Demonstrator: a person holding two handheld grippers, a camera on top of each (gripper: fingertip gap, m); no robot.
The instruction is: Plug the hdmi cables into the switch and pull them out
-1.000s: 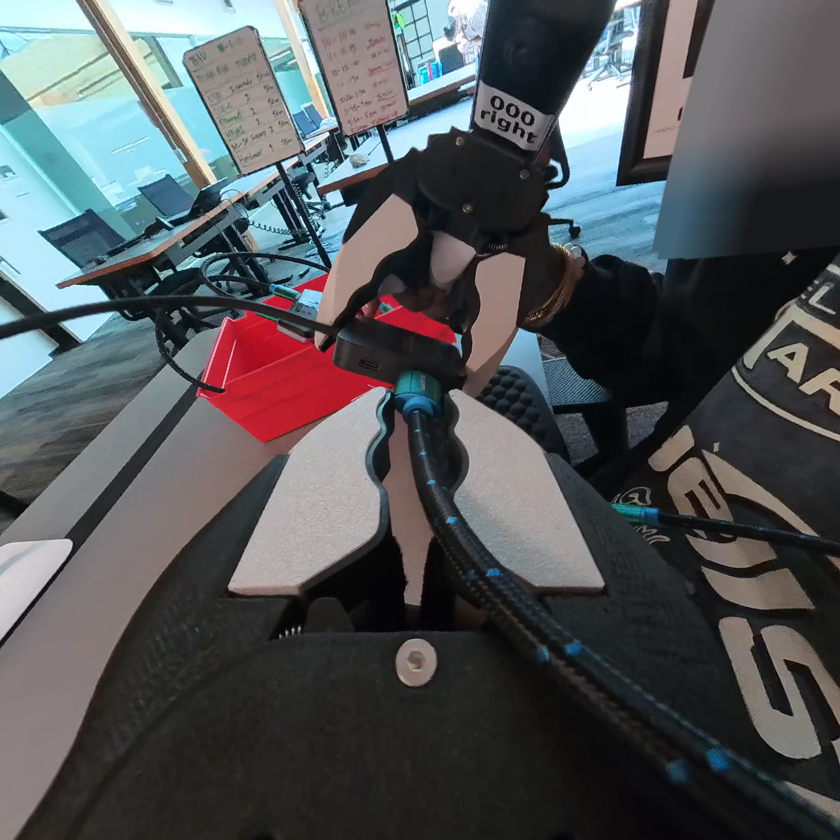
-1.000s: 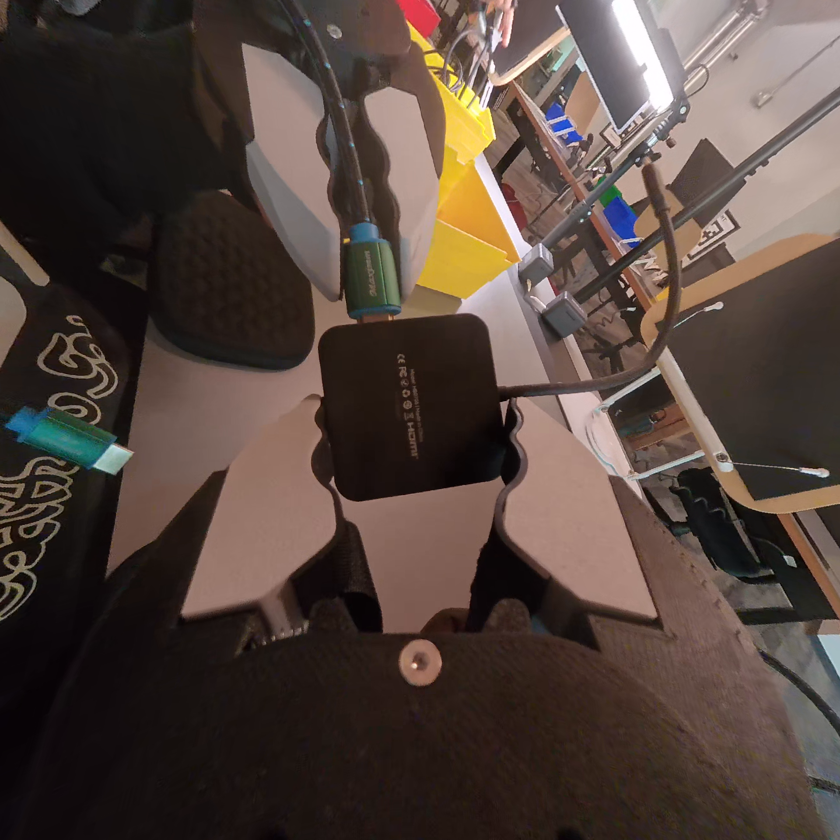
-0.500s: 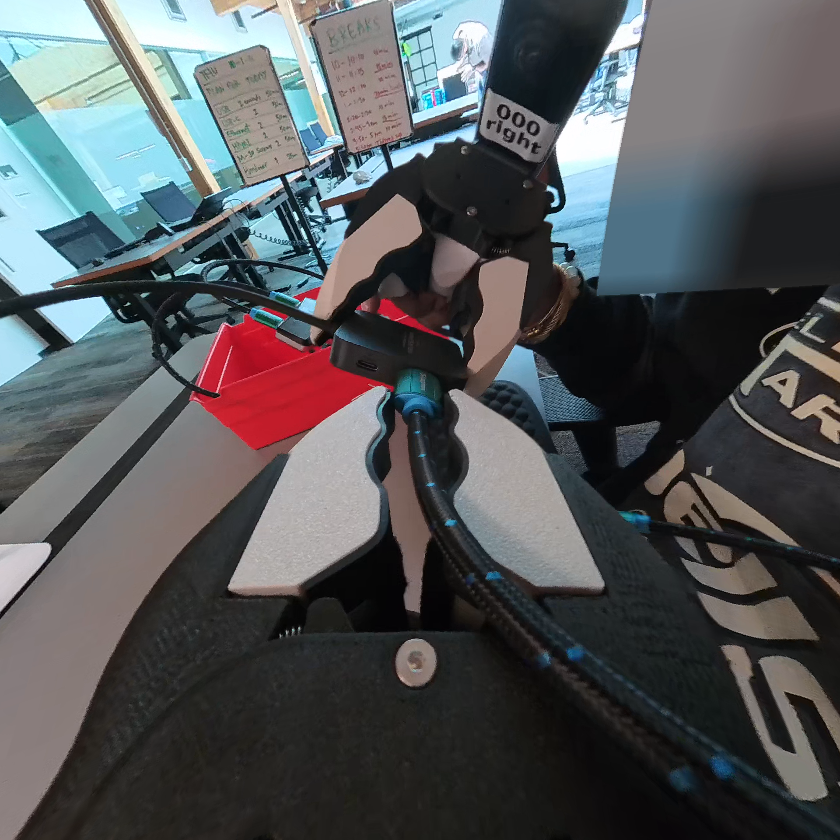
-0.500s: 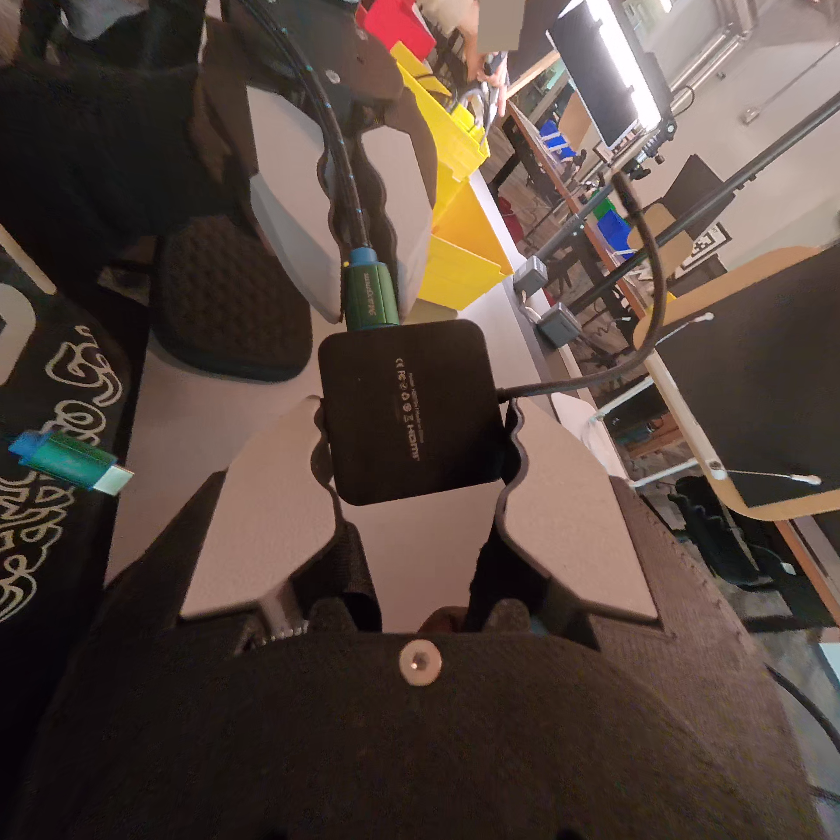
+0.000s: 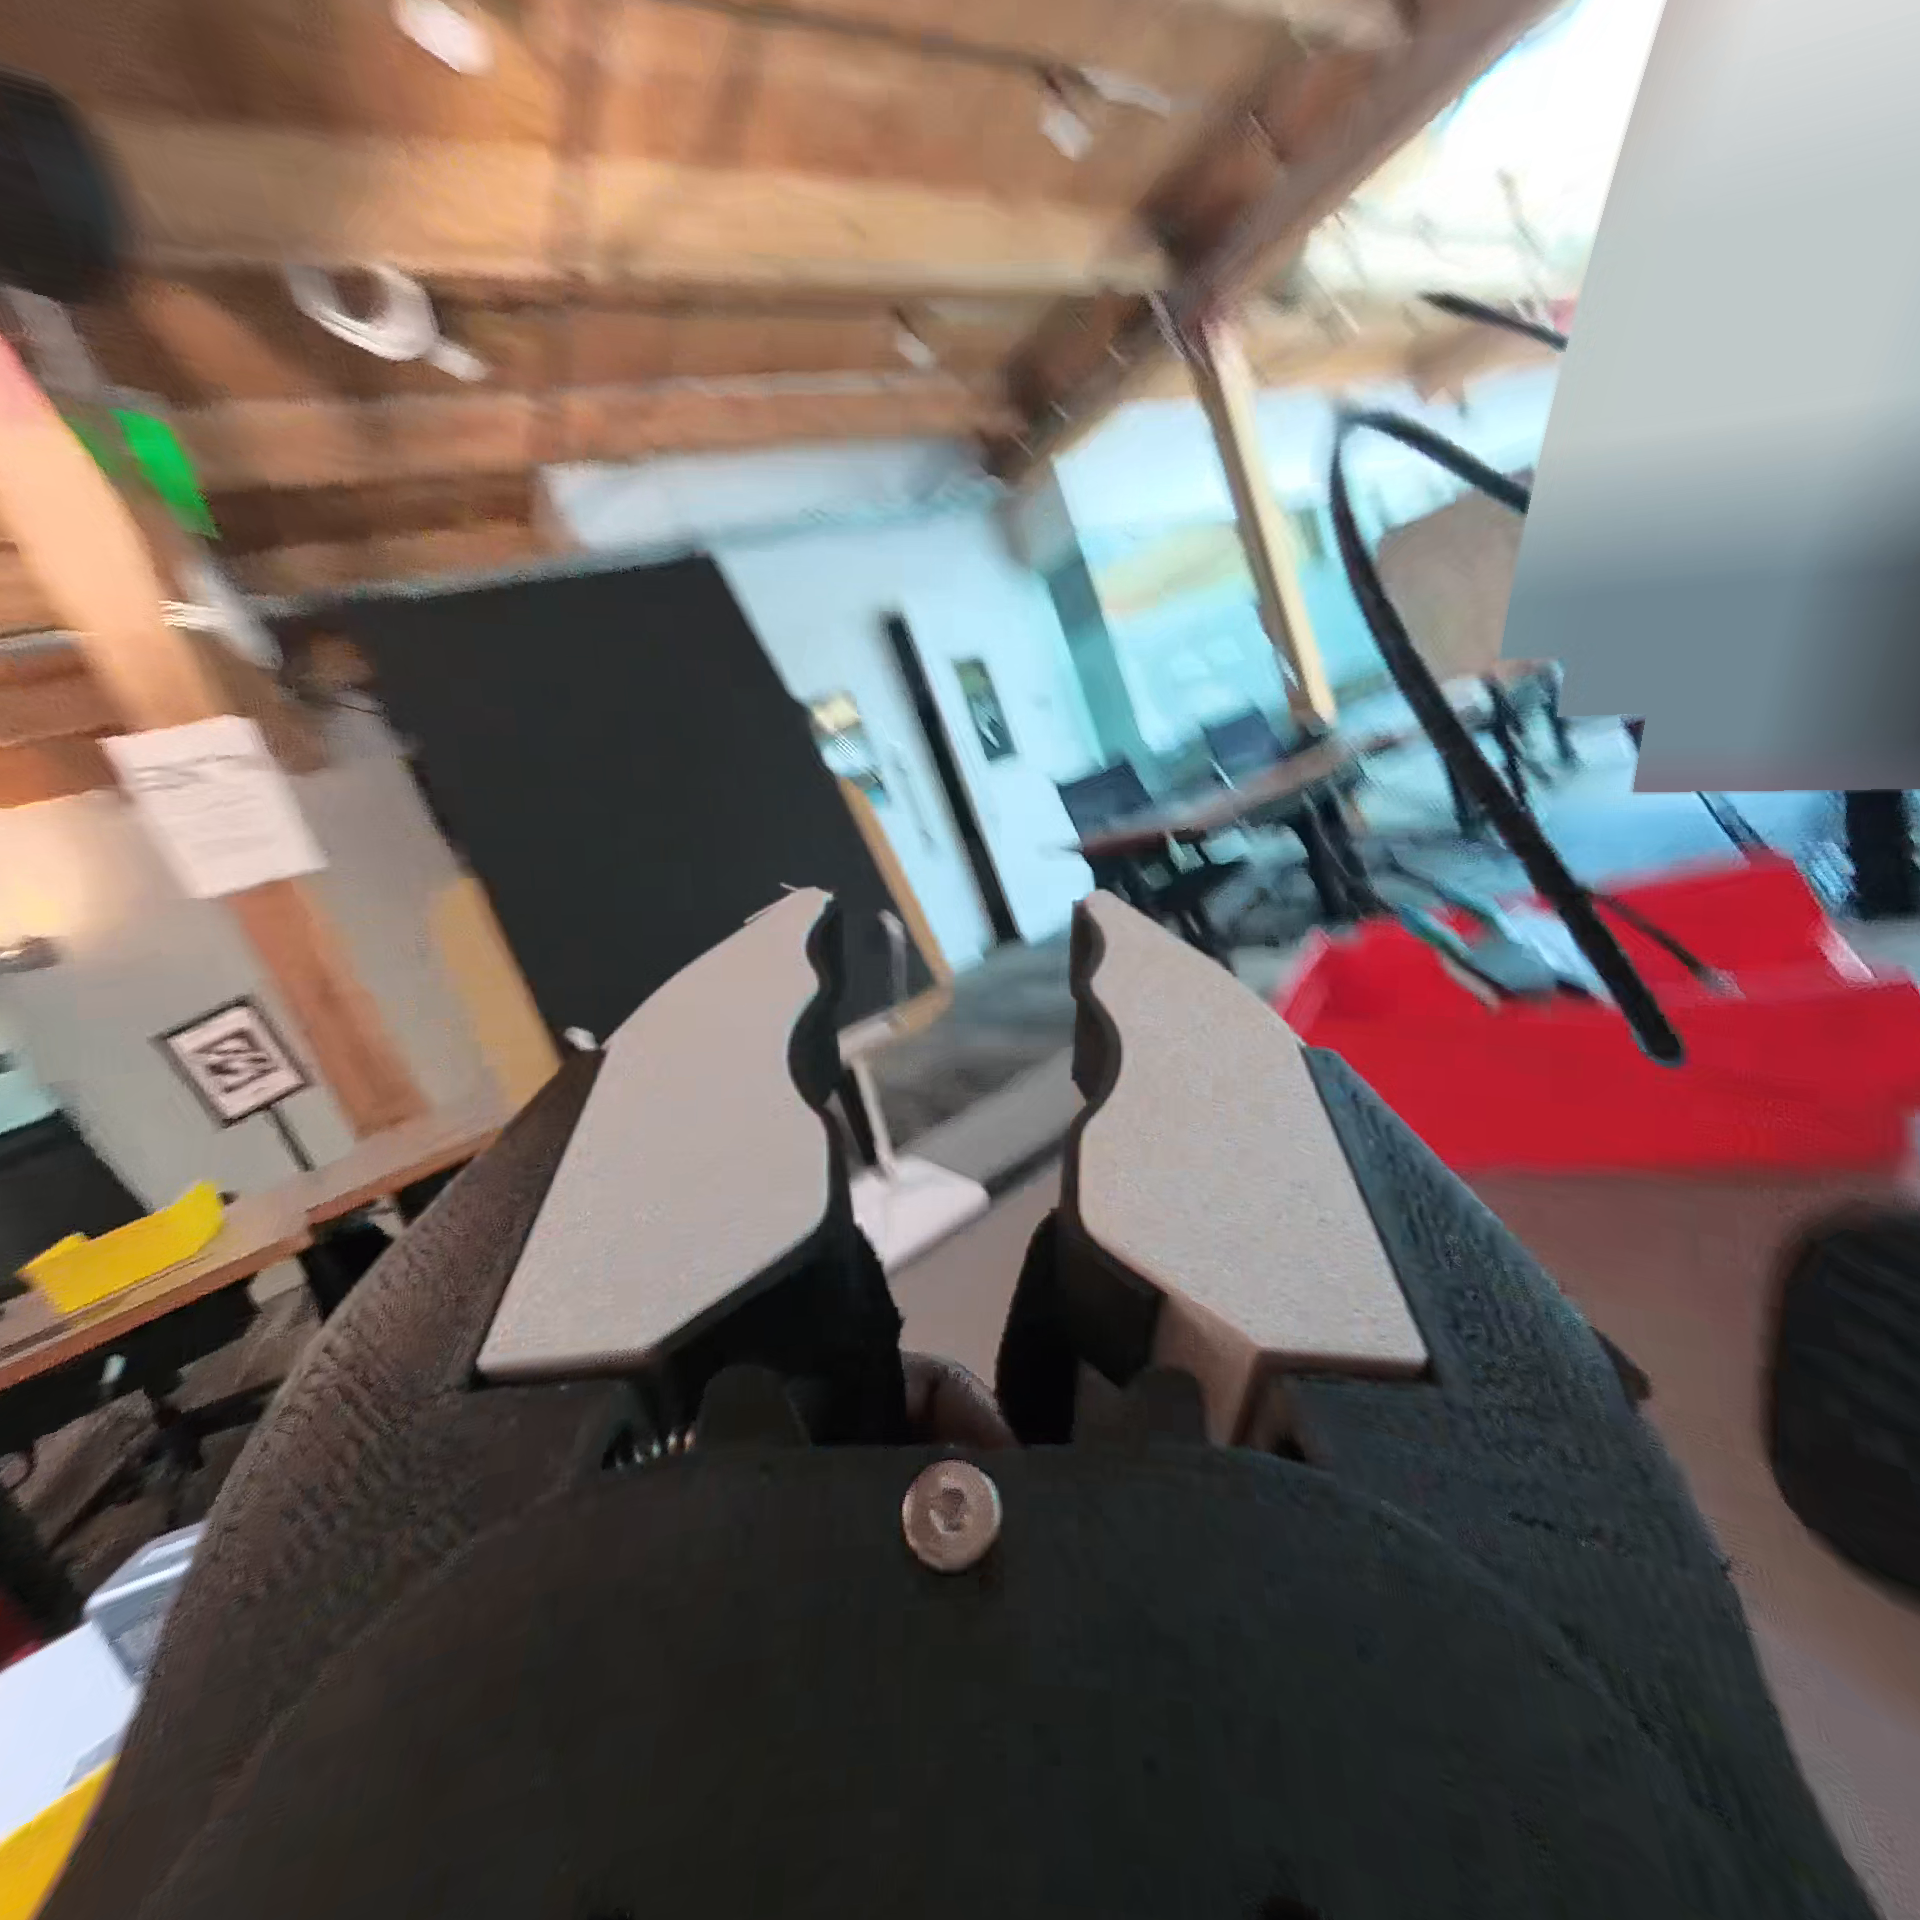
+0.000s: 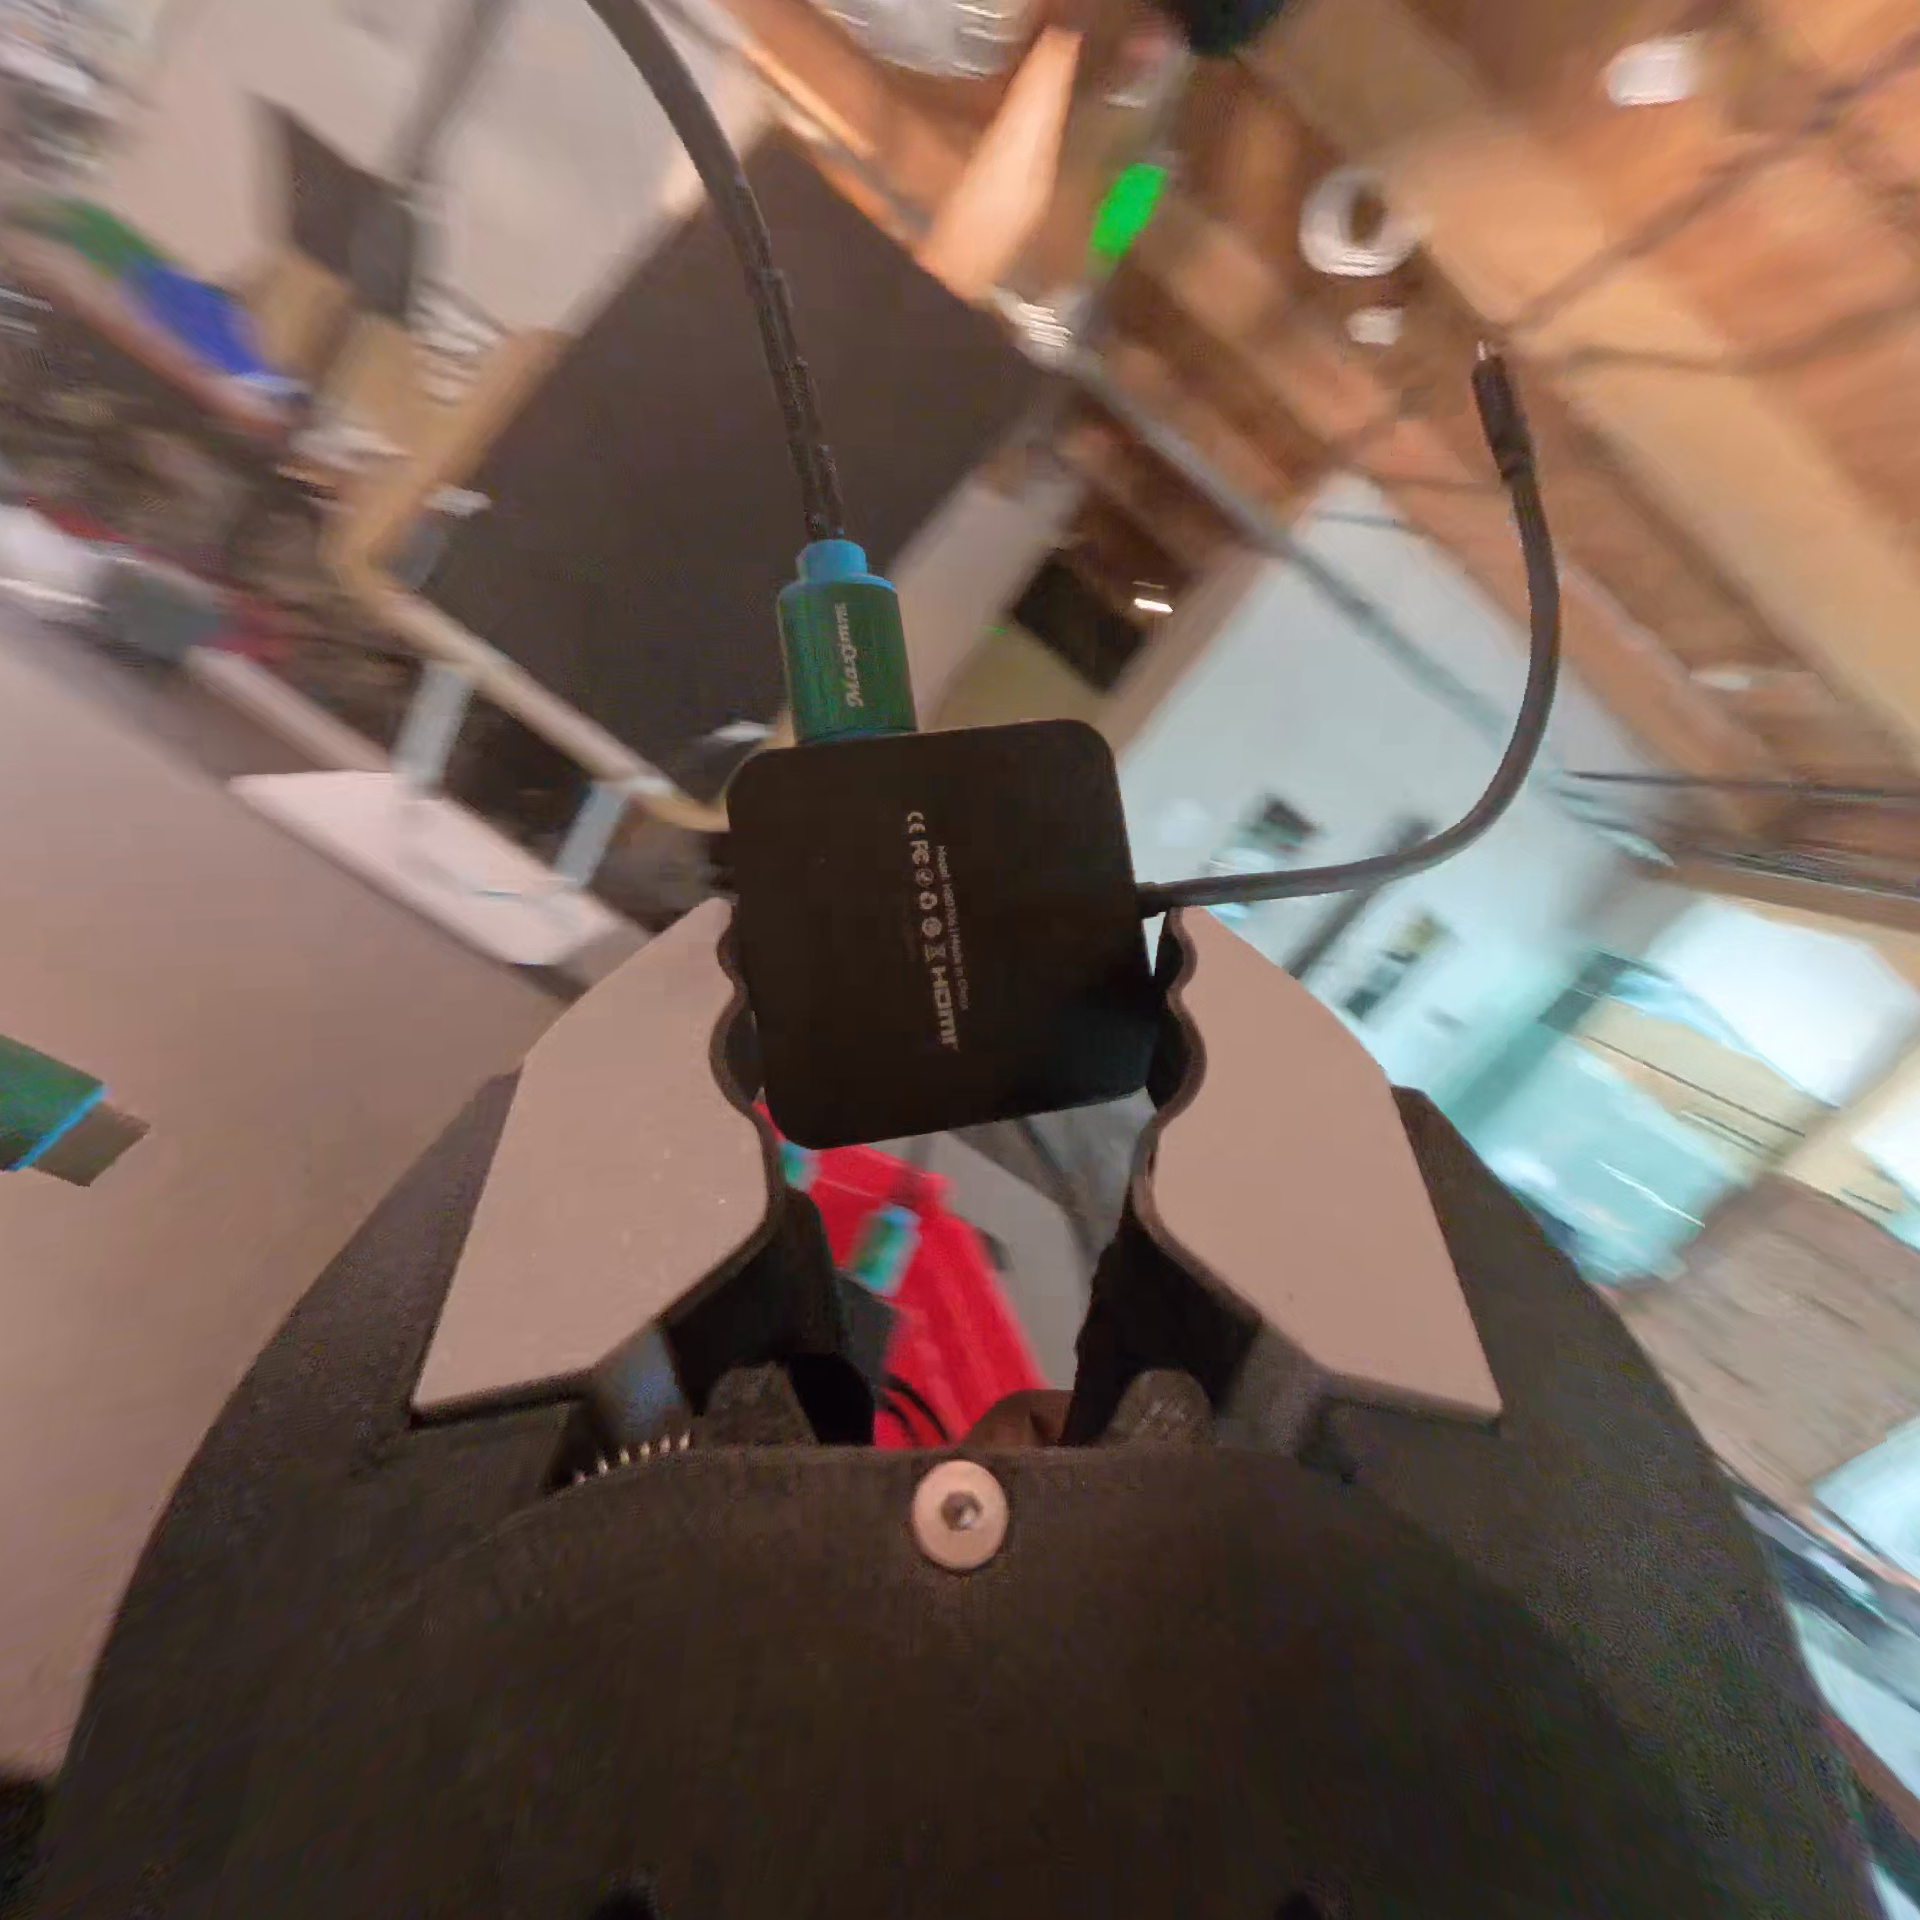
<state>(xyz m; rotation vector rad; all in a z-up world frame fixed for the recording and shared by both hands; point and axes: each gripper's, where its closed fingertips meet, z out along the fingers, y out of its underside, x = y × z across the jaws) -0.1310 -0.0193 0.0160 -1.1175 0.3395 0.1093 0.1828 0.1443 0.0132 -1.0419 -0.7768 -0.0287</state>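
My right gripper [image 6: 940, 914] is shut on the black square HDMI switch [image 6: 940, 940] and holds it up in the air. A green-and-blue HDMI plug [image 6: 844, 655] sits in the switch's far edge, its black braided cable [image 6: 774, 301] rising away. A thin black lead [image 6: 1496, 748] leaves the switch's right side. A second green HDMI plug [image 6: 52, 1117] shows at the left edge, loose. My left gripper [image 5: 951, 920] is open and empty, pointed up toward the room. A black cable [image 5: 1475, 748] hangs at its right.
A red bin [image 5: 1621, 1049] stands on the grey table [image 5: 1621, 1278] to the right in the left wrist view; it also shows under the switch in the right wrist view [image 6: 945, 1320]. A black mesh pad [image 5: 1860, 1403] lies at the right edge. Both views are motion-blurred.
My left gripper has let go of the plugged-in cable, opened and swung away to the left. My right gripper has lifted and turned the switch, with the plug seated in it.
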